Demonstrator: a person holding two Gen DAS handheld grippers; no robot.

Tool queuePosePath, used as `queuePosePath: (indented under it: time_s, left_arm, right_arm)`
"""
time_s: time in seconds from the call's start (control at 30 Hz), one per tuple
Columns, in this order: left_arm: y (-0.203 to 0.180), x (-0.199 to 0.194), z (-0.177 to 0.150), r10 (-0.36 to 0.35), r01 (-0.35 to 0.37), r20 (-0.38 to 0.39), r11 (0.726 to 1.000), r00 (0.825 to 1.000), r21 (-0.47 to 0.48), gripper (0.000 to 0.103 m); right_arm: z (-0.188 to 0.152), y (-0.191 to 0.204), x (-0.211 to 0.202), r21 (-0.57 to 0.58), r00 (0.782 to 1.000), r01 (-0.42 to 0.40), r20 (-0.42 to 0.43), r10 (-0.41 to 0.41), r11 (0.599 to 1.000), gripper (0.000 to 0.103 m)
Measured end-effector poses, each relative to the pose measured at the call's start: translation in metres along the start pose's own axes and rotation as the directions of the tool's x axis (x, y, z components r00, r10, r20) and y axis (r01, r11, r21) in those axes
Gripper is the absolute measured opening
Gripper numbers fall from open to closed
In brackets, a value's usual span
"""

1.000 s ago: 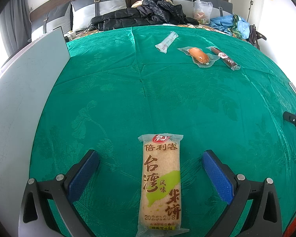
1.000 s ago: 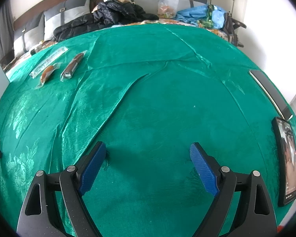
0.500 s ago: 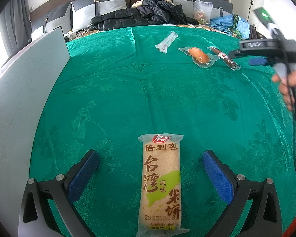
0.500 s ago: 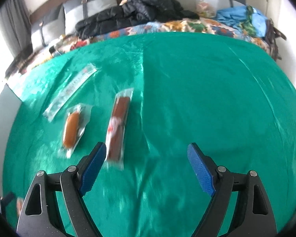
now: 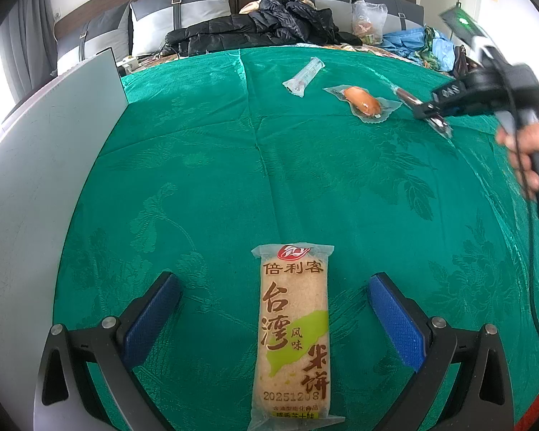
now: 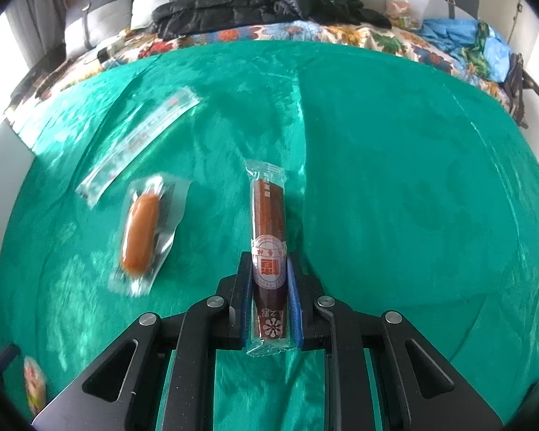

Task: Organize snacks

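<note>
Already the right gripper (image 6: 269,287) is closing its jaws on the brown stick snack (image 6: 268,230), long axis straight ahead, right of the sausage pack (image 6: 143,230); left gripper (image 5: 275,318) gapes around the rice cracker (image 5: 293,334).

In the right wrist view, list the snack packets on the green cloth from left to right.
Long clear packet → vacuum-packed sausage → dark brown snack stick, between the closing jaws of the right gripper.

Shiny green damask cloth (image 6: 395,186), glossy clear plastic snack wrappers (image 6: 140,136), matt blk plastic gripper (image 6: 269,280) w/ textured blue pads (image 6: 294,298)
</note>
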State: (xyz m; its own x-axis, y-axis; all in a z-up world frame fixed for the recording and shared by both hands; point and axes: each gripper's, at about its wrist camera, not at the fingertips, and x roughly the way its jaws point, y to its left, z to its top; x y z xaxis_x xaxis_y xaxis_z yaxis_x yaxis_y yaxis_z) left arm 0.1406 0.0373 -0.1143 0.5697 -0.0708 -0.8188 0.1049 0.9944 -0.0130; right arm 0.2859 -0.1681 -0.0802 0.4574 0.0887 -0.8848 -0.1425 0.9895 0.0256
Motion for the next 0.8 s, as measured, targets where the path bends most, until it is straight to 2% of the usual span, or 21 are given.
queuePosePath:
  time_s: [0.2,0.37,0.57,0.7,0.8]
  left_arm:
    - [0.000,0.000,0.000,0.000,0.000,0.000,1.000,1.000,0.000,0.103]
    - [0.000,0.000,0.000,0.000,0.000,0.000,1.000,1.000,0.000,0.103]
    - [0.000,0.000,0.000,0.000,0.000,0.000,1.000,1.000,0.000,0.103]
    - [0.000,0.000,0.000,0.000,0.000,0.000,1.000,1.000,0.000,0.103]
    - [0.000,0.000,0.000,0.000,0.000,0.000,1.000,1.000,0.000,0.103]
  right_arm:
    - [-0.041,-0.004,-0.024,0.010,0.998,-0.056,0.011,0.056,0.998,0.018]
    - [-0.099,0.005,-0.061,0.003,0.993,-0.113,0.034,0.113,0.994,0.018]
    - [-0.167,0.032,-0.088,-0.057,0.993,-0.029,0.109,0.035,0.998,0.018]
    - [-0.182,0.042,-0.090,-0.083,0.989,0.004,0.145,0.008,0.997,0.019]
    - [-0.181,0.042,-0.086,-0.110,0.990,0.010,0.142,0.006,0.994,0.028]
